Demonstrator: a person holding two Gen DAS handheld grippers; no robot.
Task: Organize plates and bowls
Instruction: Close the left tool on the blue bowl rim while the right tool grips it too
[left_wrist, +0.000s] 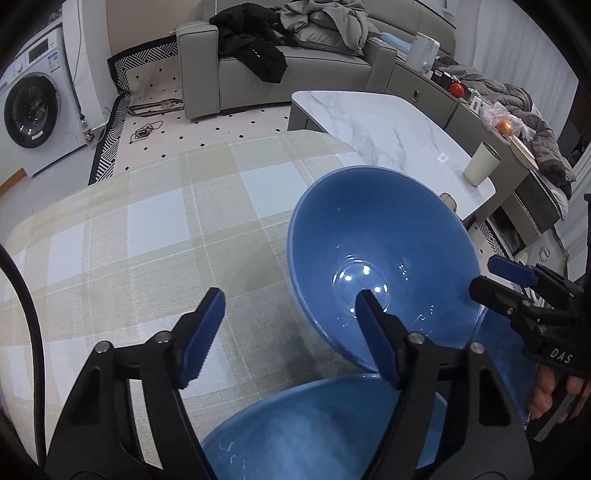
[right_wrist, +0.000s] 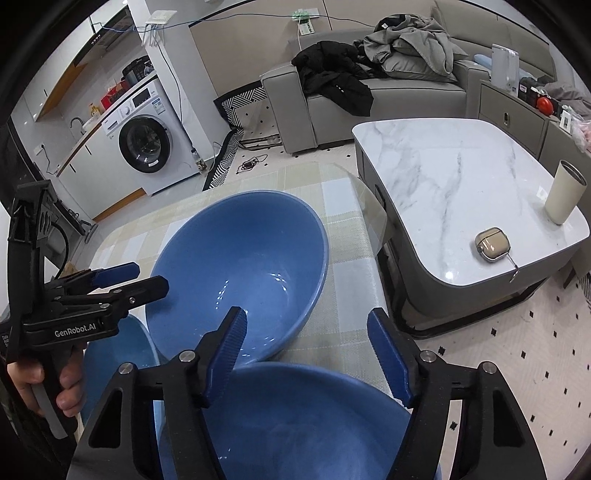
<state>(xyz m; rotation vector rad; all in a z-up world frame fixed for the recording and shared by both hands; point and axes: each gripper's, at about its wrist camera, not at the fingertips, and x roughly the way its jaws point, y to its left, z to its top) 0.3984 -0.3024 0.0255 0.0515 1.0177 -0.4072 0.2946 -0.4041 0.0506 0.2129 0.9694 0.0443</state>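
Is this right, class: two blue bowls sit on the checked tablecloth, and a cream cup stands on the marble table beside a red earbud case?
Not quite: the earbud case is beige, not red, as the right wrist view shows. The rest holds: the blue bowls sit on the checked tablecloth, and the cream cup stands on the marble table.

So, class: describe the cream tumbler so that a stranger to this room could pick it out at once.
Find the white marble coffee table beside the checked tablecloth. Near its right edge stands the cream tumbler, upright and apart from the small beige earbud case. It is the only tall thing on that tabletop; the case lies low and flat.
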